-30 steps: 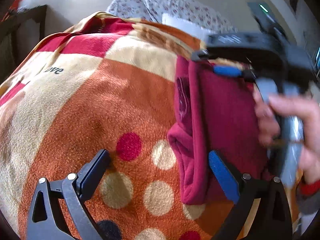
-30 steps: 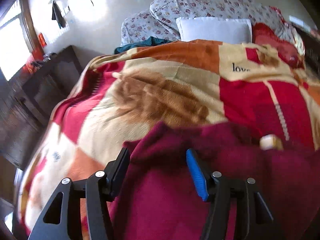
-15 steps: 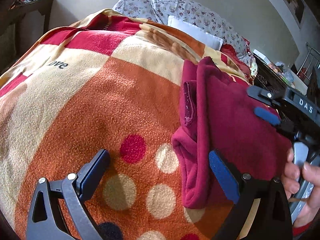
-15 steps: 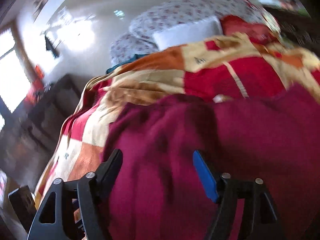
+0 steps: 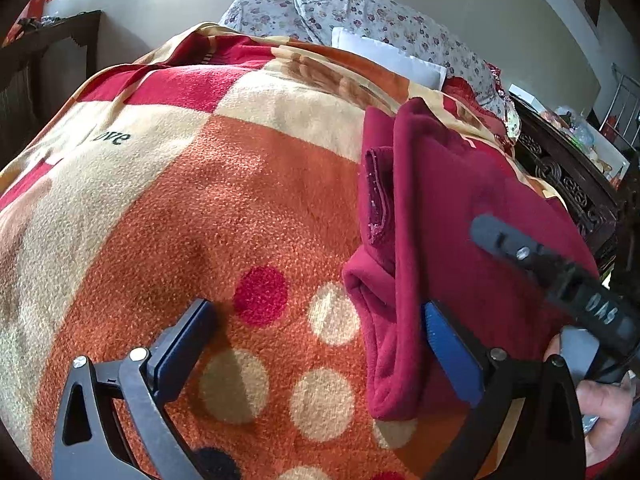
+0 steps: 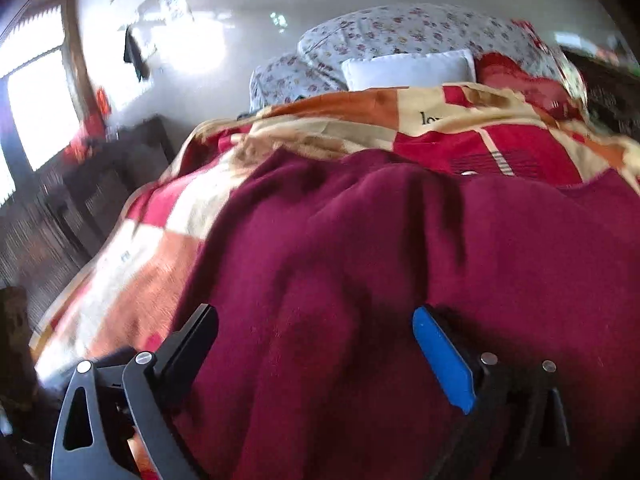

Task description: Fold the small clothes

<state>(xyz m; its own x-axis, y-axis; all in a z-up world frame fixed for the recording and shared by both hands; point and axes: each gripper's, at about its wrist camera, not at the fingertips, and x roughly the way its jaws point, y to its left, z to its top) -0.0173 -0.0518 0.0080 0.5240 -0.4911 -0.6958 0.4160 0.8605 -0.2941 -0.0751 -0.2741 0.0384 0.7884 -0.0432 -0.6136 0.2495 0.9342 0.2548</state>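
The folded maroon garment (image 5: 460,216) lies on the patterned blanket (image 5: 208,200), its layered edge facing open blanket on its left. The left gripper (image 5: 316,344) is spread wide, gripping nothing. The right gripper (image 6: 316,344) is opening above the cloth, pads clear.

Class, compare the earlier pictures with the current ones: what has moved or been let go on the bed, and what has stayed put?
The right claw has drawn back from the far end of the maroon garment toward its near end, and its jaws are opening, cloth beneath them but not pinched. The left claw stayed open over the blanket, and the folded garment lay unchanged.
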